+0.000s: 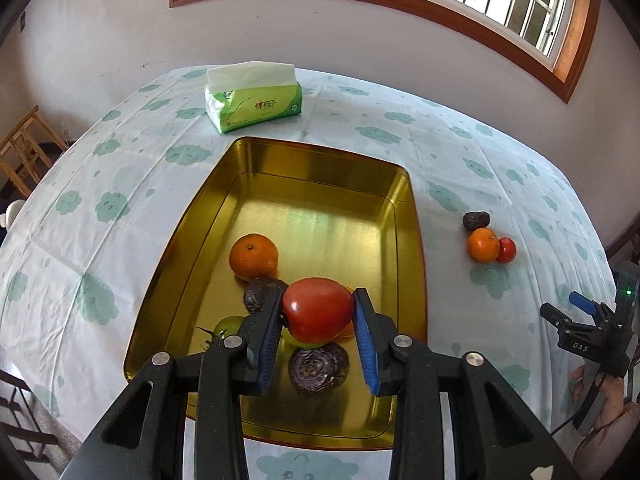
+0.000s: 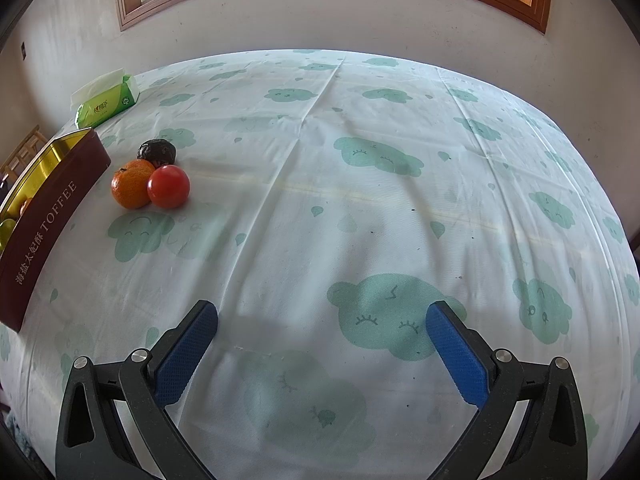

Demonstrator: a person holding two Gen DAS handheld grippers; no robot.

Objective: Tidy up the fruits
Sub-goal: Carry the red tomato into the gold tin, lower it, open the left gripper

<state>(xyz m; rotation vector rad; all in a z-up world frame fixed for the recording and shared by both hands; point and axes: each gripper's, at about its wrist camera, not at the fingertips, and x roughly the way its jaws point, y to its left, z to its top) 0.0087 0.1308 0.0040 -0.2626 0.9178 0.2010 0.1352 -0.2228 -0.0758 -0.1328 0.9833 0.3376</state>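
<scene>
My left gripper (image 1: pixel 318 312) is shut on a red tomato (image 1: pixel 318 308), held above the gold tin tray (image 1: pixel 320 176). In the tray lie an orange (image 1: pixel 253 256), a green fruit (image 1: pixel 228 326) and two dark wrinkled fruits (image 1: pixel 318 368), partly hidden behind the fingers. On the cloth right of the tray sit a dark fruit (image 1: pixel 476 220), an orange (image 1: pixel 483 245) and a small tomato (image 1: pixel 507 249); the right wrist view shows the same dark fruit (image 2: pixel 157 151), orange (image 2: pixel 132 189) and tomato (image 2: pixel 168 186). My right gripper (image 2: pixel 322 320) hangs open over bare cloth, also visible as the right gripper (image 1: pixel 576 312).
A green tissue pack (image 1: pixel 254 98) lies behind the tray near the table's far edge. The tray's maroon side wall (image 2: pixel 48 224) stands at the left of the right wrist view. A wall with a window runs behind the table. Wooden chairs (image 1: pixel 24 152) stand at the left.
</scene>
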